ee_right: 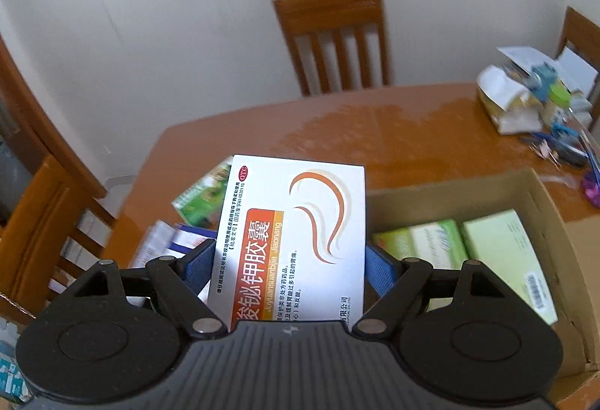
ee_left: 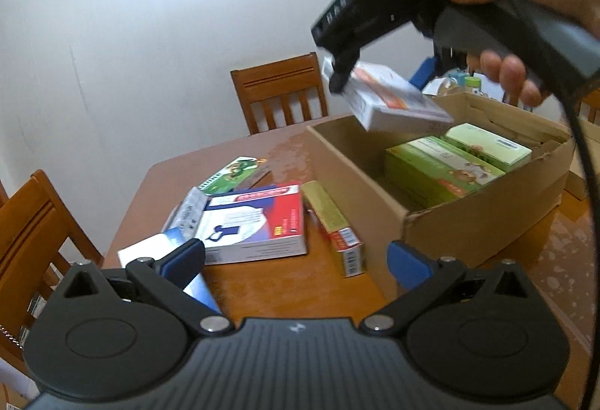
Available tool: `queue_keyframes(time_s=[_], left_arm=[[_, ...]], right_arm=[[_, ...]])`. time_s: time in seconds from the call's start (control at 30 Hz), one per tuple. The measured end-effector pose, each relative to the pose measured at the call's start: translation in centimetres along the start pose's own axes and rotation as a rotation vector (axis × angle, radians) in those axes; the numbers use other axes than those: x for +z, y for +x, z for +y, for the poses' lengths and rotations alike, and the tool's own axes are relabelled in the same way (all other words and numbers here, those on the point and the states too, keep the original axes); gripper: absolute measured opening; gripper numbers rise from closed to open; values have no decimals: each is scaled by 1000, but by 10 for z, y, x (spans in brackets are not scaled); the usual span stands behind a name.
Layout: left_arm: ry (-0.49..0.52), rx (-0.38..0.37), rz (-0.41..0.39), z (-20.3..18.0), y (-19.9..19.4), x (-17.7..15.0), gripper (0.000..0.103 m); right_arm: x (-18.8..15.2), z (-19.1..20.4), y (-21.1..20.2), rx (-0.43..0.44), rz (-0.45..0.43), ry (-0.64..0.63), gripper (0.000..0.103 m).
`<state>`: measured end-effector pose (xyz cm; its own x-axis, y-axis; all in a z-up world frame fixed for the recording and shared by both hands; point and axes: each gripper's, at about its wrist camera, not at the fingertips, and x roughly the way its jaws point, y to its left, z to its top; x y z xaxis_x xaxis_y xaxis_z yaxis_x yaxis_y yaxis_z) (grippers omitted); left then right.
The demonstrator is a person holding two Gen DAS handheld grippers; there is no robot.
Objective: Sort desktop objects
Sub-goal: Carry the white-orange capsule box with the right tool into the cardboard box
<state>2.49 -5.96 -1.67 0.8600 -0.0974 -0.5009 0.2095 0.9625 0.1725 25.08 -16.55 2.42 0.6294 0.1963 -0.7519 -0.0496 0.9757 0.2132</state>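
White-and-orange medicine box [ee_right: 290, 234] is sitting clamped between the right gripper [ee_right: 290, 262] pads at frame centre, hanging above the cardboard box [ee_left: 487, 222]. Left gripper [ee_left: 296, 260] is hovering spread wide, gripping nothing, over the packets [ee_left: 255, 222] lying lower left of centre.

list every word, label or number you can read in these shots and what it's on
On the white medicine box held in the right gripper:
"OTC", in a red oval
"Juyuansuanbijia Jiaonang"
"胺囊", large white characters on the orange band; those before them are partly hidden
"H14020110", within small print beside the band
Its other small Chinese print is too fine to read.
The red, white and blue box, yellow box and green boxes in the cardboard box: blurred.
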Motion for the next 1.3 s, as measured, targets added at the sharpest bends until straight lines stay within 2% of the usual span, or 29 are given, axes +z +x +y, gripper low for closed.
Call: queue_keyframes(time_s=[0.23,0.5,0.97,1.3], left_arm=[[5,4,26,-9,6,1,103],[-3,15,47,-7,12,-1,103],[-23,7,60,-2,20,-3,103],[-22,-6,62,-2,24,-3,103]], right_arm=[[-19,-15,36,-16,94,2,86],[-27,-19,62,-6,160,2,86],[-27,-12,80,-84,189,-69,86],[-27,-20,82,-44,218,-40,86]])
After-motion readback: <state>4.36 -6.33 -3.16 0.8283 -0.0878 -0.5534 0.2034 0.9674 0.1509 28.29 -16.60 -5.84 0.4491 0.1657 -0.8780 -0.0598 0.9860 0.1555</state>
